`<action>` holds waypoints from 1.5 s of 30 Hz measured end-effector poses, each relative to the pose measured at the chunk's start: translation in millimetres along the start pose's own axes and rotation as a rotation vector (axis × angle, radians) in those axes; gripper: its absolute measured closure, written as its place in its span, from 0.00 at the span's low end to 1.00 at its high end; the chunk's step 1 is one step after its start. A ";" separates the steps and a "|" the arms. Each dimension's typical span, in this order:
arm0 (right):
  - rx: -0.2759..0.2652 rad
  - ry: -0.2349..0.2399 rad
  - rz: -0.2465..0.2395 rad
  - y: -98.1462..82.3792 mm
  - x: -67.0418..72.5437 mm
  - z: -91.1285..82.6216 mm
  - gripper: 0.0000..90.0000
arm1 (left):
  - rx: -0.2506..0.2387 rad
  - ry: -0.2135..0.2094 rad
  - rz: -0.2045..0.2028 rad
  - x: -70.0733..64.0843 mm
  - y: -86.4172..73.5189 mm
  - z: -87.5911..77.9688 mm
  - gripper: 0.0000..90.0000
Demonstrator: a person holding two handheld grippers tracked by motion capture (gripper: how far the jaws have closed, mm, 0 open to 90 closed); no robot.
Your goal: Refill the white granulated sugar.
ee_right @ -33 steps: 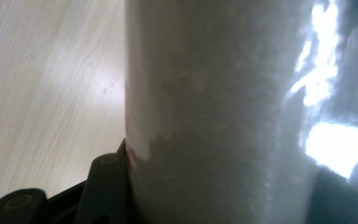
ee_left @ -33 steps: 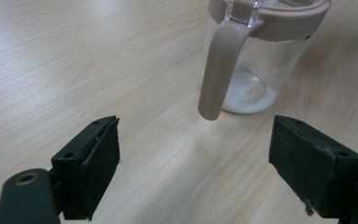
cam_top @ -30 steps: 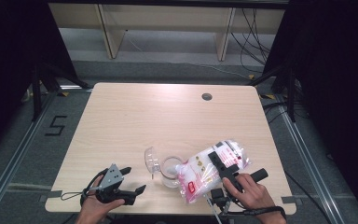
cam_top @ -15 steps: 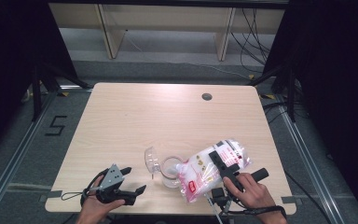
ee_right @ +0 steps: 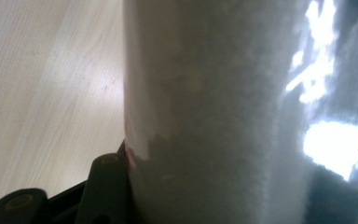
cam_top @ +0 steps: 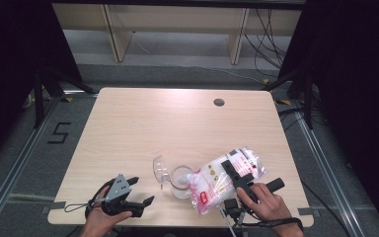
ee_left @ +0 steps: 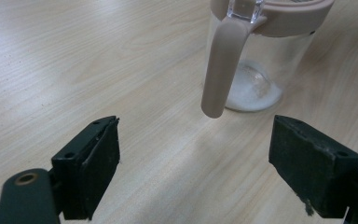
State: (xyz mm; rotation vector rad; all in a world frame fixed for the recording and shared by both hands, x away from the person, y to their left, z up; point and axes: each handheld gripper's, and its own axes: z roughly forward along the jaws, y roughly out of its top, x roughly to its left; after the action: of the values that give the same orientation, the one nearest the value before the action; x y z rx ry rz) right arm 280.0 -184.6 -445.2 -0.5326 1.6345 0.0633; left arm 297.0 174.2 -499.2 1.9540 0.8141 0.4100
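White granules line the jar (cam_top: 180, 180); the right gripper (cam_top: 238, 178), clamped on the bag (cam_top: 222, 180), should tip slowly while the wide-open left gripper (cam_top: 140, 191) steadies the handle (ee_left: 220, 65).

Both grippers are black with thick flat jaws. The left gripper (cam_top: 138, 194) carries a grey three-cornered plate (cam_top: 119, 186) on top. A black cable (cam_top: 85, 205) loops from it. The right gripper (cam_top: 233, 170) has a round black handle (cam_top: 270, 185).

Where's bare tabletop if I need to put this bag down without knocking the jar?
The whole far half of the table is bare, up to the cable hole. The left strip beyond the left gripper is free too. The near middle is crowded: jar, its open lid, and the bag clamped in the right gripper.
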 end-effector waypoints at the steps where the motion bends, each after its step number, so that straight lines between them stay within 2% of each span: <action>1: -0.001 -0.001 0.000 -0.2 0.0 0.1 0.58 | -0.005 -0.001 -0.007 -0.5 0.0 0.6 0.18; 3: 0.008 0.008 0.013 -0.5 1.3 -0.2 0.58 | -0.002 -0.002 0.001 0.0 0.1 0.5 0.18; 6: 0.011 0.008 0.007 -0.8 1.1 -0.2 0.58 | 0.008 0.001 0.007 0.3 0.2 0.0 0.18; 7: 0.011 0.007 0.004 -0.9 0.7 -0.2 0.58 | 0.023 0.010 0.025 1.4 0.4 -1.0 0.18; 8: 0.012 0.006 0.003 -1.0 0.7 -0.5 0.58 | 0.021 0.009 0.023 1.2 0.3 -0.8 0.18; 9: -0.005 -0.002 -0.025 -1.0 -1.9 0.5 0.58 | 0.003 0.003 0.005 -0.3 0.2 0.1 0.18; 11: -0.001 -0.006 -0.023 -1.5 -2.4 0.0 0.58 | 0.013 0.005 0.012 0.3 0.2 -0.5 0.18; 12: 0.000 -0.009 -0.023 -2.0 -2.6 -0.2 0.58 | -0.001 0.001 0.001 -0.8 0.1 0.4 0.18; 13: 0.016 -0.002 0.001 -2.7 -0.9 -1.5 0.58 | 0.010 0.003 0.029 0.6 0.7 -0.3 0.18; 14: 0.023 0.008 0.007 -3.0 -0.8 -1.6 0.58 | 0.011 -0.004 0.034 1.3 0.5 0.1 0.18; 15: 0.019 -0.001 0.009 -3.5 -0.1 -1.4 0.58 | 0.012 -0.004 0.033 1.2 0.6 0.2 0.18; 16: 0.010 -0.010 -0.022 -3.3 -2.6 -1.0 0.58 | 0.013 -0.006 0.035 1.4 0.7 0.2 0.18; 22: 0.009 -0.002 -0.037 -4.0 -2.2 -0.7 0.58 | 0.016 -0.004 0.037 1.3 0.9 0.0 0.18; 24: 0.015 0.001 -0.033 -4.2 -2.0 -1.0 0.58 | 0.014 -0.003 0.042 1.3 0.8 0.3 0.18; 25: 0.030 0.010 -0.001 -4.7 0.6 -2.0 0.58 | 0.020 0.003 0.043 0.9 1.0 -0.2 0.18; 26: 0.025 0.002 -0.019 -4.5 -1.1 -1.9 0.58 | 0.014 0.002 0.037 0.4 0.9 0.3 0.18; 30: 0.026 0.003 -0.023 -4.4 -1.4 -2.4 0.58 | 0.020 0.003 0.043 1.0 1.0 0.0 0.18; 32: 0.013 -0.005 -0.048 -3.9 -3.2 -1.5 0.58 | 0.004 -0.005 0.032 0.5 1.0 0.9 0.18; 33: 0.011 -0.008 -0.050 -3.9 -3.7 -1.4 0.58 | 0.013 -0.003 0.042 1.2 1.2 -0.1 0.18; 40: 0.014 -0.004 -0.046 -4.2 -4.0 -1.7 0.58 | 0.019 -0.008 0.041 1.2 1.5 -0.5 0.18; 41: 0.019 -0.003 -0.037 -4.4 -3.2 -2.0 0.58 | 0.012 -0.005 0.037 1.0 1.3 -0.2 0.18; 42: 0.021 -0.001 -0.033 -4.4 -2.9 -2.1 0.58 | 0.007 -0.002 0.009 -0.6 0.6 0.2 0.18; 45: 0.018 -0.003 -0.036 -4.5 -3.3 -2.0 0.58 | 0.006 0.000 0.013 -0.5 0.9 0.0 0.18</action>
State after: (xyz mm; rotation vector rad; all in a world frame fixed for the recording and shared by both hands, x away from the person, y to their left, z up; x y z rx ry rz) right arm 279.9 -188.3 -440.5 -0.5476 1.6205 0.0234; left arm 297.0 173.5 -498.4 1.9657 0.8036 0.4156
